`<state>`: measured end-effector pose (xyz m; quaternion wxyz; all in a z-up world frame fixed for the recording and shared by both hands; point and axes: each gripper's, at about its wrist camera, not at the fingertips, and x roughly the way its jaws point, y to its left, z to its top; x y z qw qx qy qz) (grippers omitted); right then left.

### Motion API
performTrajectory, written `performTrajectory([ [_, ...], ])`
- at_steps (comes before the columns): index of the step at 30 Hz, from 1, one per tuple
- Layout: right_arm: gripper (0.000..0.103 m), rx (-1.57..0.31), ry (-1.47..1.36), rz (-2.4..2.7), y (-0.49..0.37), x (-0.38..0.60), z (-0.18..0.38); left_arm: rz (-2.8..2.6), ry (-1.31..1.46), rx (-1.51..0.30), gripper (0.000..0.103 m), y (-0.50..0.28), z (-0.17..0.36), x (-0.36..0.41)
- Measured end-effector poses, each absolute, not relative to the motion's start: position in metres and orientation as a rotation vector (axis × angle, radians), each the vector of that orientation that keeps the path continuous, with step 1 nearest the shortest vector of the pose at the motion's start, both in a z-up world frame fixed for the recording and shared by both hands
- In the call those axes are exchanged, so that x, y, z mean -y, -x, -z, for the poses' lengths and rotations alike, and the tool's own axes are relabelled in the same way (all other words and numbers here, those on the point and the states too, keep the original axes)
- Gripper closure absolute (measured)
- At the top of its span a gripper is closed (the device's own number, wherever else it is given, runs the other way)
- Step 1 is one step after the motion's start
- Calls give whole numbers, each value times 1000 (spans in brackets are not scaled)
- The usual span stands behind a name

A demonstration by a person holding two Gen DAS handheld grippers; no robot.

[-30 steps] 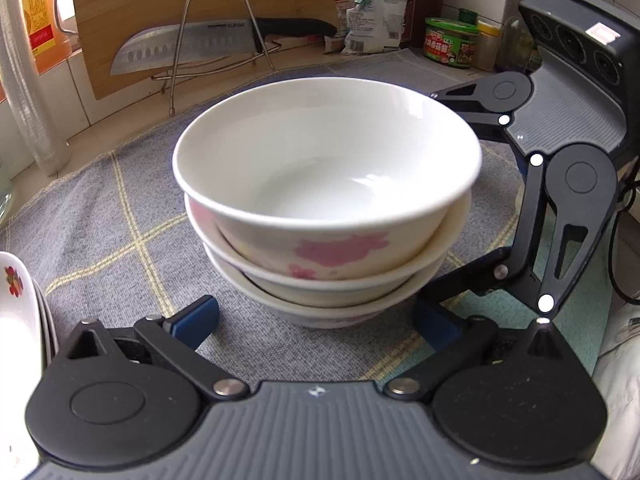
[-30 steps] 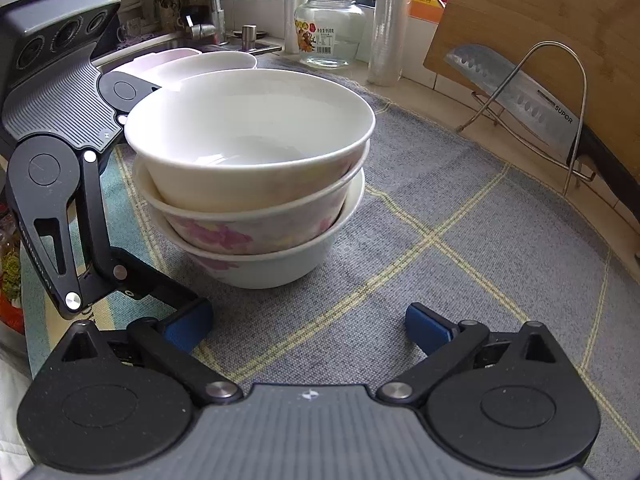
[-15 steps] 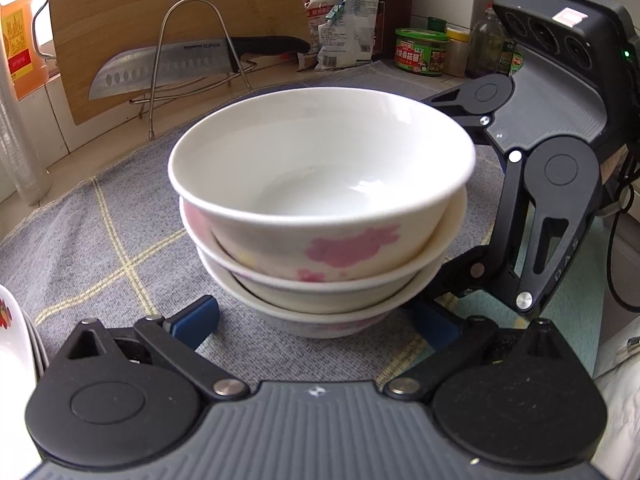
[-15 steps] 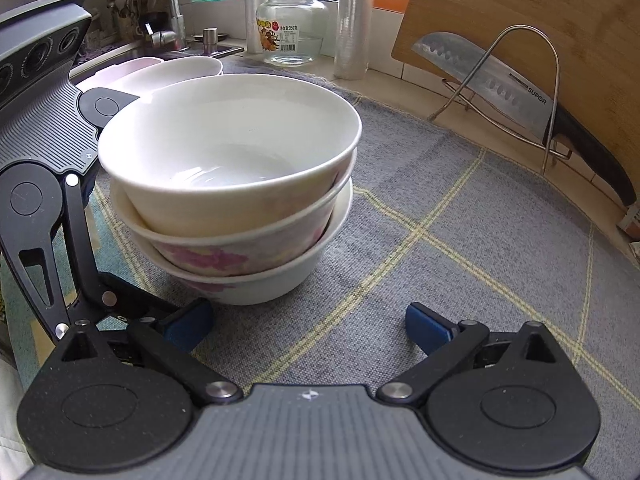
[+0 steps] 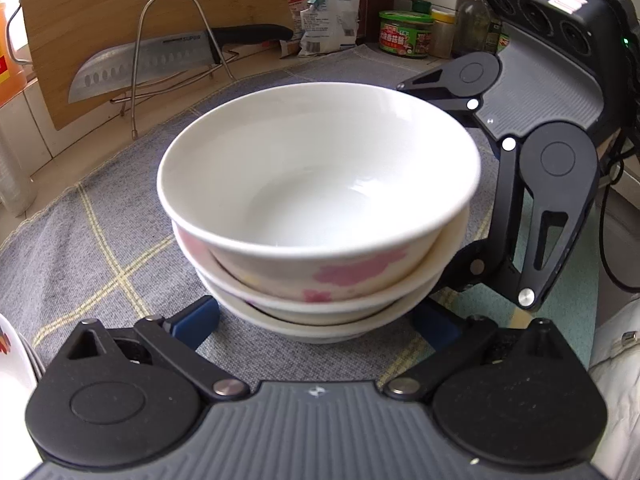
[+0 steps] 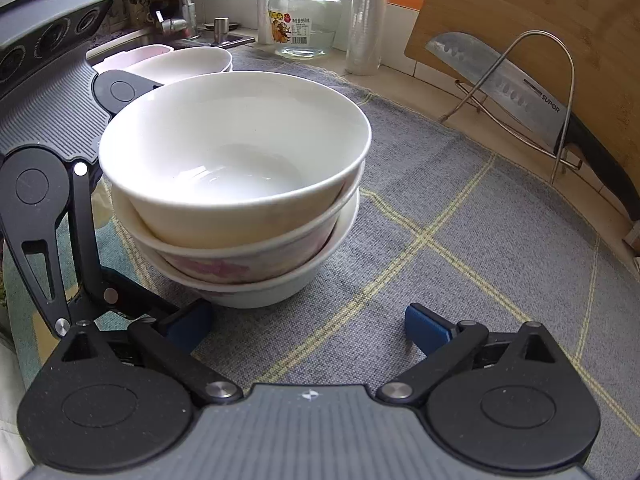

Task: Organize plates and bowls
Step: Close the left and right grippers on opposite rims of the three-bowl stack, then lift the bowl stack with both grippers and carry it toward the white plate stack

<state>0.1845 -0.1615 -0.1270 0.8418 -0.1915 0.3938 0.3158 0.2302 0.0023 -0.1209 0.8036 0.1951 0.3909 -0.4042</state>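
Three nested bowls [image 5: 316, 216] stand on the grey mat [image 6: 460, 240] just ahead of the left tool [image 5: 316, 322], whose jaws gape at the stack's base; its right pad is half hidden. The right tool [image 6: 306, 326], also spread, holds nothing, bowls ahead-left. Plates [image 5: 12, 360] are cut off at left.

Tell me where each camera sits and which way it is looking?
Left wrist view: sits on the left gripper, low over the grey mat, facing the bowls, with the knife behind; its own open fingers and the right gripper show.
Right wrist view: sits on the right gripper, facing the bowls from the other side, towards the glass jar; its own open fingers and the left gripper's linkage show.
Shared: bowls, mat, knife, cutting board.
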Motion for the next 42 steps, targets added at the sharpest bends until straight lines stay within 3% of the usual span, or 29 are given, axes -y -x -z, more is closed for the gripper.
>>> performTrajectory([
  [25, 8, -801, 656, -946, -203, 131, 115, 956, -536, -881, 0, -244, 117, -6],
  [32, 15, -808, 663, -993, -205, 133, 114, 1020, -588, -846, 14, -239, 111, -3],
  [42, 18, -825, 676, -1025, -203, 135, 107, 1087, -613, -838, 20, -246, 107, 1],
])
